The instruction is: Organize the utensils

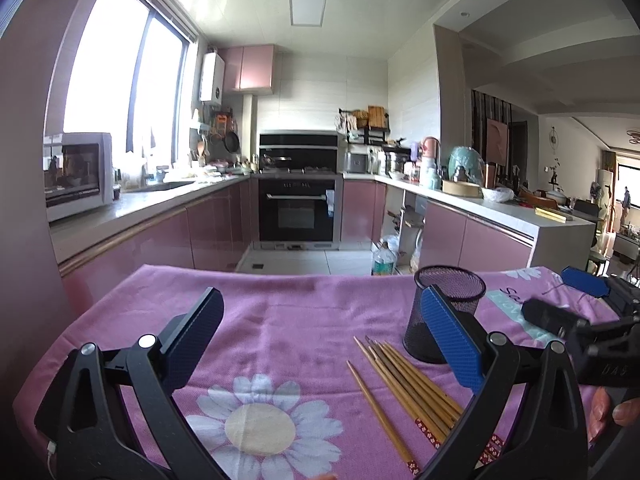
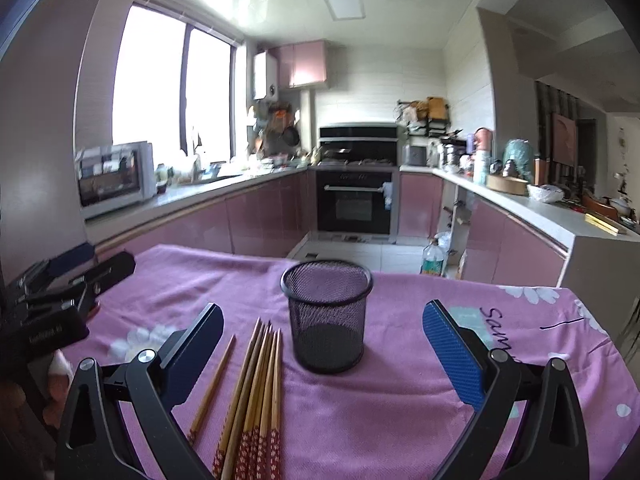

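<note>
From your left wrist, your left claw [image 1: 320,344] gapes wide above the counter's pink cloth [image 1: 280,320], chopsticks [image 1: 404,384] lying just beside the mesh cup [image 1: 448,312]; from your right wrist, your right claw [image 2: 322,348] is equally wide, empty, behind both.

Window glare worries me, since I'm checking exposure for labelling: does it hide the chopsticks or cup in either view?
Left wrist view: window blown out white, but chopsticks and mesh cup stay sharp. Right wrist view: same glare, far shelf clutter soft, cabinet lines bowed by the fisheye, chopsticks clear.
</note>
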